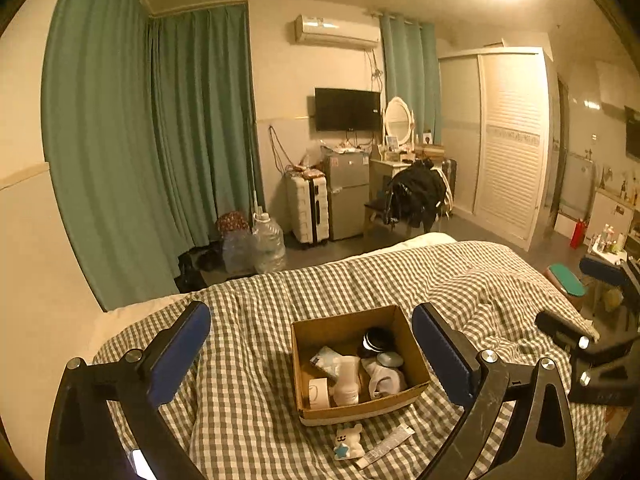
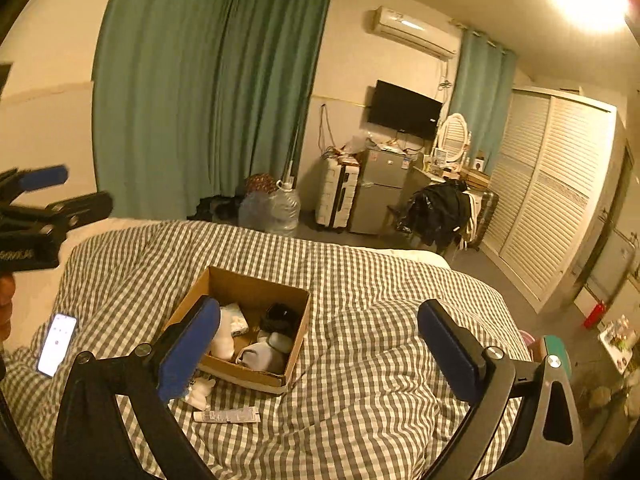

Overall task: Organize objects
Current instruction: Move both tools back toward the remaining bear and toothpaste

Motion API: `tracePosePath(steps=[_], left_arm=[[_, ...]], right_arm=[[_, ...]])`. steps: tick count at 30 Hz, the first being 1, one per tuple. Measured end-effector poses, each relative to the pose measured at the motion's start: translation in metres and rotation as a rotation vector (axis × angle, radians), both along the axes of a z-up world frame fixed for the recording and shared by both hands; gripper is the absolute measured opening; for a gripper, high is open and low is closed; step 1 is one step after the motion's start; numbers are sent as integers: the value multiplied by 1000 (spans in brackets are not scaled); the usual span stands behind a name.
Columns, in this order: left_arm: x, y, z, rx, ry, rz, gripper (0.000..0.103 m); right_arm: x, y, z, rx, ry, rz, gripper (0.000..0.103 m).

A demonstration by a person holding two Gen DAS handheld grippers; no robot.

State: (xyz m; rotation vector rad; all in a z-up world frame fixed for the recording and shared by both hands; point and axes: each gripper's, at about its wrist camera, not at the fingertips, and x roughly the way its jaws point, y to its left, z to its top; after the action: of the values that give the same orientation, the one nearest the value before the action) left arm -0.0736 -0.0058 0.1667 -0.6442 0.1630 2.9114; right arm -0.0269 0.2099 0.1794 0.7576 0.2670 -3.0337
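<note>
On the gingham duvet (image 1: pixel 280 304) an open cardboard box (image 1: pixel 348 322) collects the loose toiletries, probably to keep them together: a white pump bottle (image 1: pixel 347 380), a tissue pack (image 1: pixel 326 360), a black jar (image 1: pixel 378 340). Just in front of the box lie a bear figure (image 1: pixel 349 443) and a tube (image 1: pixel 386 446), not yet packed. The left gripper (image 1: pixel 312 354) and right gripper (image 2: pixel 320 348) hang above the box, both spread wide, holding nothing.

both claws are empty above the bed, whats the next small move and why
Probably lower the left claw onto the small white bear figure lying on the checked quilt just in front of the brown cardboard box. It and the flat white tube beside it are still outside the box, and both claws stand open, holding nothing.
</note>
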Motion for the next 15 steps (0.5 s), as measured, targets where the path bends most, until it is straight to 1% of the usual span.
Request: tracePosePath(steps=[3,6,8,12,15], left_arm=[[9,-5,-19,3,11,28,103],[11,-9,-44,11,-6,55,103],[12,-13,-65,24,-27,86,103],[7,-17,-94,49,-55,114,103],[0,-18,-113,49,-64,154,103]], right_arm=[[10,1,-3,-22,35,0,100],[14,-3,-18,-33,36,-2,100],[14,-6,-34,-31,24,-8,100],[9,-13,-73,-9,9,-42,100],[-3,-15,-105,-28,-40,-57,100]])
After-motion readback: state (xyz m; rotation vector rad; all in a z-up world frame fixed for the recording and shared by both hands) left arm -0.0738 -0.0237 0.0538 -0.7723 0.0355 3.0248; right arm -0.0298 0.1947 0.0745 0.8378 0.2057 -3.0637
